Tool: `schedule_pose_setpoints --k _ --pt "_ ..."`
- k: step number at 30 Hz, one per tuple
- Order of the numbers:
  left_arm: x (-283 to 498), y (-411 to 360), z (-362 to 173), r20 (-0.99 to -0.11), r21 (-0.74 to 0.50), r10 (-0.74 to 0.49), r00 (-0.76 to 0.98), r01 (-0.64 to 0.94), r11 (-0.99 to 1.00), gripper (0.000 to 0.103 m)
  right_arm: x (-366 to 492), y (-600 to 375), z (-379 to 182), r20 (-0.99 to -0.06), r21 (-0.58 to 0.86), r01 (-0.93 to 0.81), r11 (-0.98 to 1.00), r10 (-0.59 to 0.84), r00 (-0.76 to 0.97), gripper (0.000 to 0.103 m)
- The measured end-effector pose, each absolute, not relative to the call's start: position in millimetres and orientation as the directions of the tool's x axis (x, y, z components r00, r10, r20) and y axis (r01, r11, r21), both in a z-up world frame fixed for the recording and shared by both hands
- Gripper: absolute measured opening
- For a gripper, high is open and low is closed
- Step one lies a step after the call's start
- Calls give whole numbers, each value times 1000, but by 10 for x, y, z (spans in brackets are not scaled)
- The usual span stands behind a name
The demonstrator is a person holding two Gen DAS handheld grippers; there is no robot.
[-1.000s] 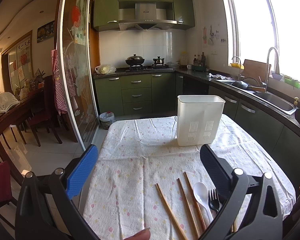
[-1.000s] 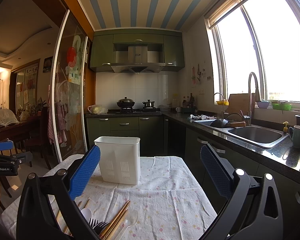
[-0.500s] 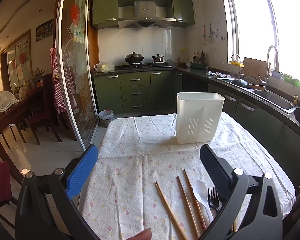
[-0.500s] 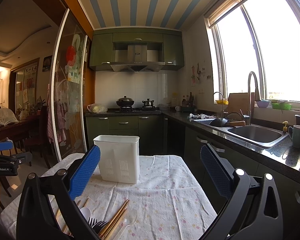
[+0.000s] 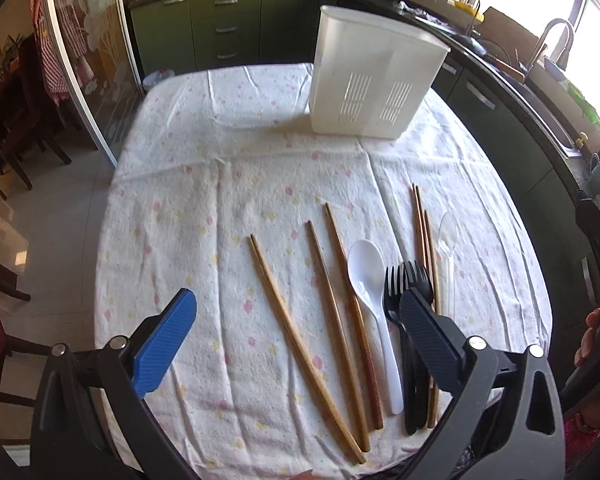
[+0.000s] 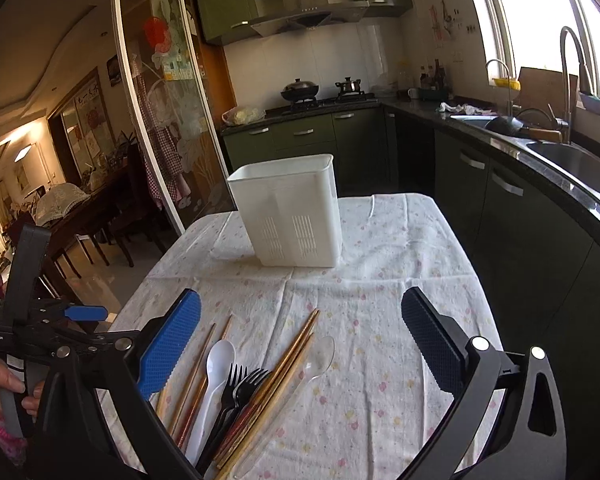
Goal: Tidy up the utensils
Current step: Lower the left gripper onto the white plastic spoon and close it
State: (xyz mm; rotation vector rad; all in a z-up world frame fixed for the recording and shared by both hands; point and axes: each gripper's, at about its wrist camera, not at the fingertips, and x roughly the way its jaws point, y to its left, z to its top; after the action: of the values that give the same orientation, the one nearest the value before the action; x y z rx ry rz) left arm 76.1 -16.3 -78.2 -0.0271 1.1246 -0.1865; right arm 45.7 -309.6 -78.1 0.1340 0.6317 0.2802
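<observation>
Chopsticks (image 5: 300, 336) lie between your left gripper (image 5: 296, 336) fingers, long axis 11-to-5; both grippers gape wide, holding nothing; right gripper (image 6: 300, 340) stands farther off.

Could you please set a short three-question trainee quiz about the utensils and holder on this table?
1. True or false: the white utensil holder already holds chopsticks.
2. How many black forks lie on the tablecloth?
3. Which lies directly beside the forks: A) white spoon, B) a knife?

Key: 1. False, nothing shows above its rim. 2. Two. 3. A. Both the left gripper and right gripper have open, empty jaws.
</observation>
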Motion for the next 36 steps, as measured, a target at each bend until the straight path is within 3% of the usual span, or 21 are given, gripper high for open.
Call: schedule_pose_setpoints --k 6,11,16,21,23,27,36 --pt "910 -145 -1192 -962 -214 -220 159 56 975 97 758 -3066 -1077 -747 289 -181 940 340 572 99" --pt "981 -62 -1343 -977 -199 -196 86 -28 980 96 806 -3033 -1190 -780 286 -173 943 334 530 99" --pt "1064 -38 -1416 -988 -154 -152 38 -55 987 74 904 -2946 -1246 -809 322 -185 929 371 455 99" --pt "1115 -200 -1408 -977 -214 -213 10 -48 976 64 1050 -2808 -1346 -838 376 -203 904 425 342 99" --pt "1126 -302 -1375 -974 -224 -224 18 -28 974 54 1080 -2798 -1348 -846 373 -196 907 420 330 96" --pt "1138 -489 -1398 -974 -226 -225 -13 1 974 42 1083 -2796 -1334 -858 358 -195 913 404 316 80" --pt "1135 -822 -1421 -972 -233 -231 -42 49 971 36 1043 -2887 -1333 -864 343 -192 920 389 320 80"
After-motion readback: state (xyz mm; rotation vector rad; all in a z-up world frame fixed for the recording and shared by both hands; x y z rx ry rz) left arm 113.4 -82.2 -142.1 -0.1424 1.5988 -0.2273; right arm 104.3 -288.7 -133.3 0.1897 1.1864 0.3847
